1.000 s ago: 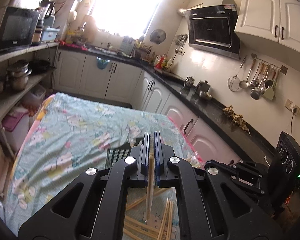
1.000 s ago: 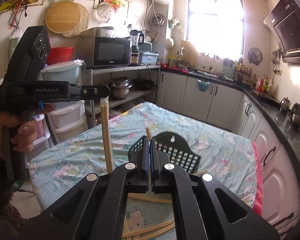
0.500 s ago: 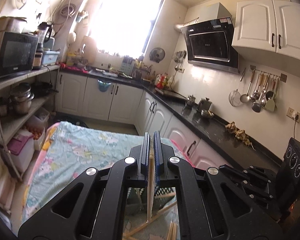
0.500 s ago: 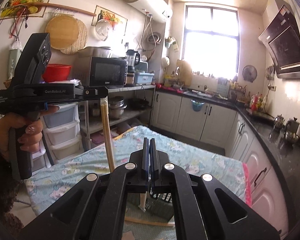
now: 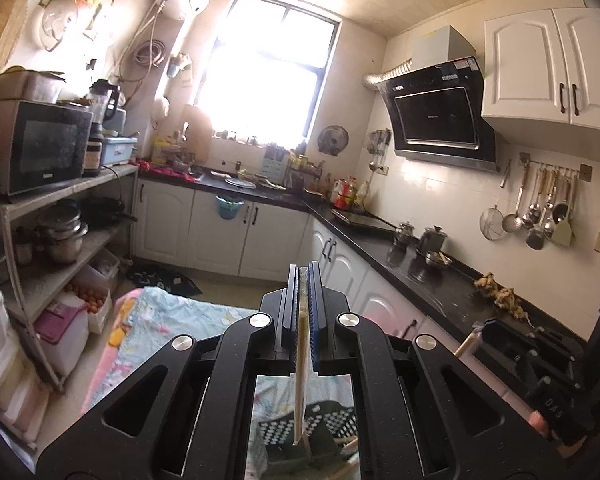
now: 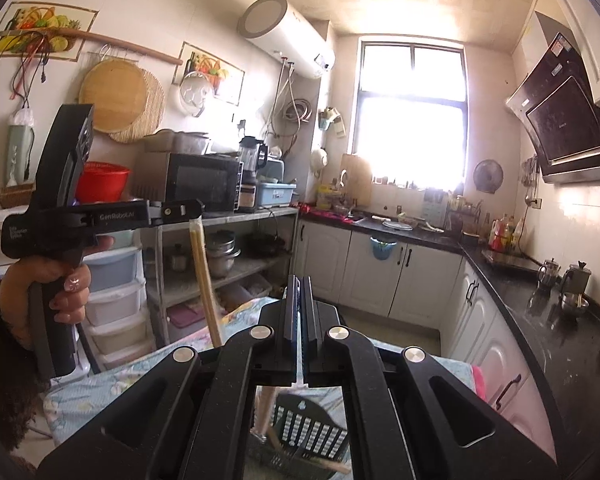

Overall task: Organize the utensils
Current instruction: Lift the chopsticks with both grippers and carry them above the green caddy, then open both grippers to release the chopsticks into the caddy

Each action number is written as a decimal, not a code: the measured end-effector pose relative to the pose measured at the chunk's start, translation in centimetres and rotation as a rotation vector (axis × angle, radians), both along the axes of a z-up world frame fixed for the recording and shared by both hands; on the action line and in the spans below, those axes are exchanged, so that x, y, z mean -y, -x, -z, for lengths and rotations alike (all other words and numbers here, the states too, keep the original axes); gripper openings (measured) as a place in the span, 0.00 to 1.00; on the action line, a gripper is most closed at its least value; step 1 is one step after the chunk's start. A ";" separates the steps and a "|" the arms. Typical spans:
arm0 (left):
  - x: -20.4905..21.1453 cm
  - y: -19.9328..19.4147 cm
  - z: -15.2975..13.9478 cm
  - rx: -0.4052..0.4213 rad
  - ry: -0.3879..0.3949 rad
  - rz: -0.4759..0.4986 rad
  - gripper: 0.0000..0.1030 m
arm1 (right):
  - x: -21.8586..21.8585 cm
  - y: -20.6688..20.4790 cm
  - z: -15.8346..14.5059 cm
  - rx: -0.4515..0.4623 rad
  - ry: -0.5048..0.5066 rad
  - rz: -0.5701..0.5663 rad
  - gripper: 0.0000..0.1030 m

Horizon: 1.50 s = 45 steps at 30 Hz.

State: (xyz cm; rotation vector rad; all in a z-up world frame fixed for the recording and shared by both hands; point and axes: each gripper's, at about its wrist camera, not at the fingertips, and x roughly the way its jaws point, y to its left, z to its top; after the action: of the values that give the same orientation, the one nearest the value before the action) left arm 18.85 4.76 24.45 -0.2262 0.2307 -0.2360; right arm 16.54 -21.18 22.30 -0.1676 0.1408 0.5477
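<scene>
- From the right wrist view only: left gripper (image 6: 192, 212) at 9 o'clock, held by a hand (image 6: 46, 292), jaws clamped on a chopstick (image 6: 206, 280) hanging straight down.
- From the left wrist view only: right gripper (image 5: 480, 330) at 4 o'clock, its chopstick end poking out.
- Right jaws closed nearly tight on something thin; cannot tell what.
- Black slotted basket (image 6: 312, 428) at 6 o'clock below both, on patterned tablecloth (image 5: 172, 316).
- Counter edge (image 5: 384, 264) at 3 o'clock, shelf rack (image 6: 236, 224) at 9; open floor between.

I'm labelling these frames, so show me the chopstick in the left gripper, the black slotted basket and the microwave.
chopstick (image 5: 300, 380): left wrist view, mid-shaft below the gripper.
black slotted basket (image 6: 312, 428): right wrist view, perforated back wall.
microwave (image 5: 40, 146): left wrist view, glass door.
</scene>
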 end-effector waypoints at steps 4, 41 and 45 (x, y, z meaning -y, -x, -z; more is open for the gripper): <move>-0.3 -0.7 0.2 0.004 0.001 -0.022 0.02 | 0.2 -1.2 -0.5 0.004 -0.010 0.018 0.01; 3.7 -6.3 15.1 -0.196 -0.025 0.037 0.03 | -3.4 -9.7 13.4 -0.245 0.097 0.093 0.02; 3.8 -6.5 16.0 -0.231 -0.013 0.045 0.06 | -3.0 -9.7 14.3 -0.286 0.099 0.098 0.05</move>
State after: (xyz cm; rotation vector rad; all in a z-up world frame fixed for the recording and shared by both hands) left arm 25.34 0.92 8.41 -0.2358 0.4660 -0.2526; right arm 26.24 -18.20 8.00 -0.1769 0.4521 0.4647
